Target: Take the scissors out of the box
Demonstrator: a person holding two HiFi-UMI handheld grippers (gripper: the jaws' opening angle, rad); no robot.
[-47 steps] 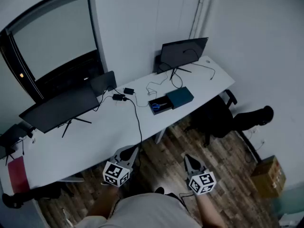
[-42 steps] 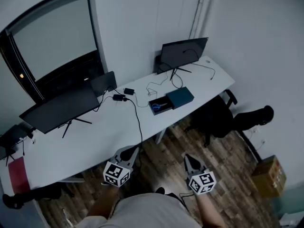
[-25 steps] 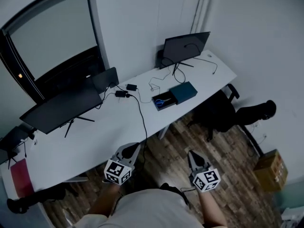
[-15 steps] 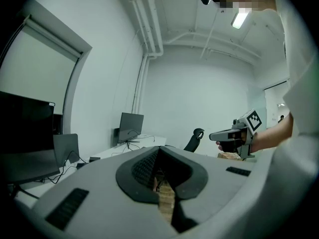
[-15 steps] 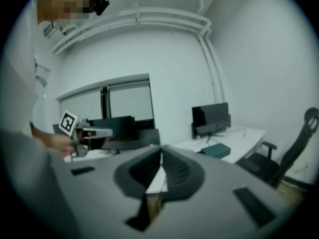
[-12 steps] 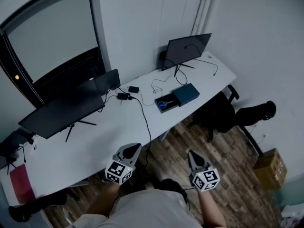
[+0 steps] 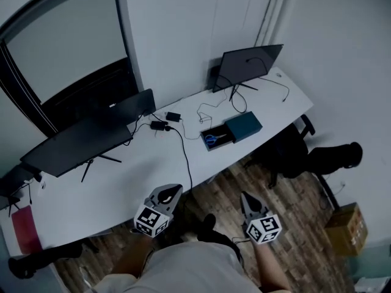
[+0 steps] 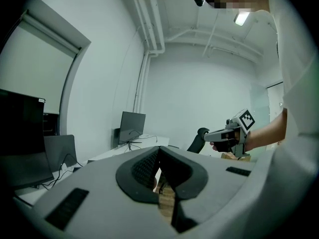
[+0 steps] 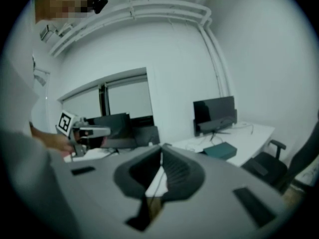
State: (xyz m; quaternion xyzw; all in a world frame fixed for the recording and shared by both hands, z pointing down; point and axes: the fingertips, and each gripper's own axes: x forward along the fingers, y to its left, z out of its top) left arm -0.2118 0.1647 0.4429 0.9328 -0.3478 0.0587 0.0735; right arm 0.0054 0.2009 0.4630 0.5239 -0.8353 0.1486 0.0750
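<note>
The open dark box lies on the white desk, well ahead of both grippers. Blue-handled scissors lie inside it, and its teal lid rests against its right side. My left gripper hovers over the desk's near edge, jaws together and empty. To its right, my right gripper hangs above the wooden floor, also shut and empty. In the left gripper view the jaws meet at the tip. The right gripper view shows its jaws meeting too, with the teal lid far beyond.
A monitor stands at the desk's far right and a larger one at the left, beside a dark screen. A black cable crosses the desk. A black office chair and a cardboard carton are on the floor to the right.
The whole view has drawn closer to the desk. Both grippers have moved forward a little, the left one now over the desk edge. Both stay shut and empty.
</note>
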